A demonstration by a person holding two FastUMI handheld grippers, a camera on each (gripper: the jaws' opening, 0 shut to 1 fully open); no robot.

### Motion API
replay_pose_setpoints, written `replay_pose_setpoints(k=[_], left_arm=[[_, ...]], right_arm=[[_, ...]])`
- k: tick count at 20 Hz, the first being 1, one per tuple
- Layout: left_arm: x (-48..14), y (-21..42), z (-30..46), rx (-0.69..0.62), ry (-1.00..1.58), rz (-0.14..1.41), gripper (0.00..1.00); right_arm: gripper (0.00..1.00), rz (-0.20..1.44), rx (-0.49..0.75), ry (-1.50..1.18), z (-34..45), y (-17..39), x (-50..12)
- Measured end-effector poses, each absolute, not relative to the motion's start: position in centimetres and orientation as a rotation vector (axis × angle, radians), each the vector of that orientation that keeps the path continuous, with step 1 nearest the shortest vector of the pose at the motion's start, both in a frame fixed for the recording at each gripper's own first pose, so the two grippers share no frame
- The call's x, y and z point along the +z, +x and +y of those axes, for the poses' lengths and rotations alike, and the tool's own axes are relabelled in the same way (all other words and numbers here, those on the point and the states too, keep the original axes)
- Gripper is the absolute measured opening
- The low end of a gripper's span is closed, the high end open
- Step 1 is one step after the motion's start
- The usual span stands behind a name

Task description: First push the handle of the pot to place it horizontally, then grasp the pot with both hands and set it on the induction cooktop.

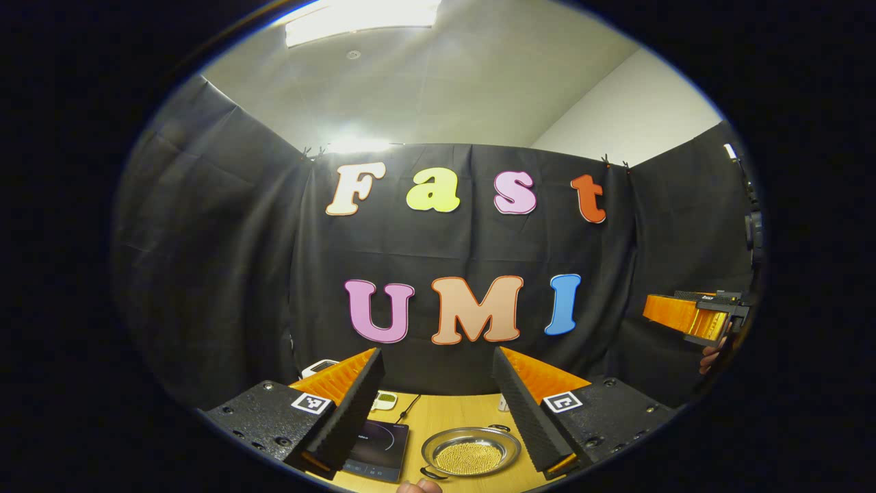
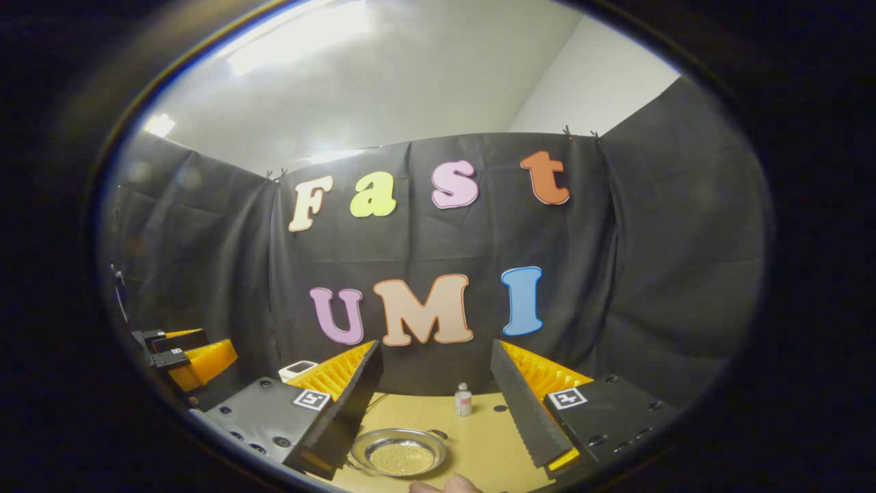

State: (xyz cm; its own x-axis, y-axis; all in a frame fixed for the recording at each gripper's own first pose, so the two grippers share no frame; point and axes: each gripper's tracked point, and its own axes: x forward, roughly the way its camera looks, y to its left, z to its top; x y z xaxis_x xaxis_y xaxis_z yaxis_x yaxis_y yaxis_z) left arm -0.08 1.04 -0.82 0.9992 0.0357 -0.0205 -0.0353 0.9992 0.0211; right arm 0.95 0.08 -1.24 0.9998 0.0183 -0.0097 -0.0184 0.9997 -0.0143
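A shallow steel pot (image 1: 471, 452) filled with small yellow beads sits on the wooden table (image 1: 452, 411), its small loop handles at the near left and far right. A dark induction cooktop (image 1: 378, 448) lies just left of it. My left gripper (image 1: 438, 404) is open, held above the table with the pot below, between its fingers. In the right gripper view the same pot (image 2: 398, 452) lies low and left of centre. My right gripper (image 2: 436, 404) is open too, above the table (image 2: 479, 438). Each gripper appears far off in the other's view, the right gripper (image 1: 694, 315) and the left gripper (image 2: 188, 359).
A small white bottle (image 2: 463, 400) stands on the table behind the pot. A white device (image 2: 298, 370) and a cable (image 1: 408, 408) lie at the back left near the cloth wall. Fingertips of a hand (image 2: 445, 486) show at the table's near edge.
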Motion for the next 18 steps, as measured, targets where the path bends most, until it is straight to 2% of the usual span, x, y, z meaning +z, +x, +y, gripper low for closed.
replay_pose_setpoints(k=[9,10,11,12,13,14,18], left_arm=[[-1.4,-0.8,2.8,0.031,0.03,0.022,0.97],[-1.5,-0.9,3.3,0.031,0.028,0.023,0.96],[-1.6,-1.0,3.7,0.031,0.028,0.026,0.96],[-1.8,-1.1,4.2,0.031,0.028,0.027,0.96],[-1.9,-1.2,4.7,0.031,0.029,0.028,0.96],[-1.9,-1.3,5.2,0.03,0.03,0.026,0.96],[-2.7,-1.5,6.6,0.026,0.018,0.034,0.96]], right_arm=[[0.99,0.031,0.013,-0.04,1.8,1.3,-3.0],[0.87,0.036,0.005,-0.046,1.9,1.4,-3.4],[0.83,0.039,-0.004,-0.048,1.9,1.4,-3.8],[0.72,0.047,-0.013,-0.047,2.2,1.6,-4.3],[0.66,0.055,-0.019,-0.049,2.5,1.6,-4.9],[0.51,0.059,-0.028,-0.058,2.7,1.6,-5.2],[0.17,0.078,-0.022,-0.049,3.7,1.8,-6.6]])
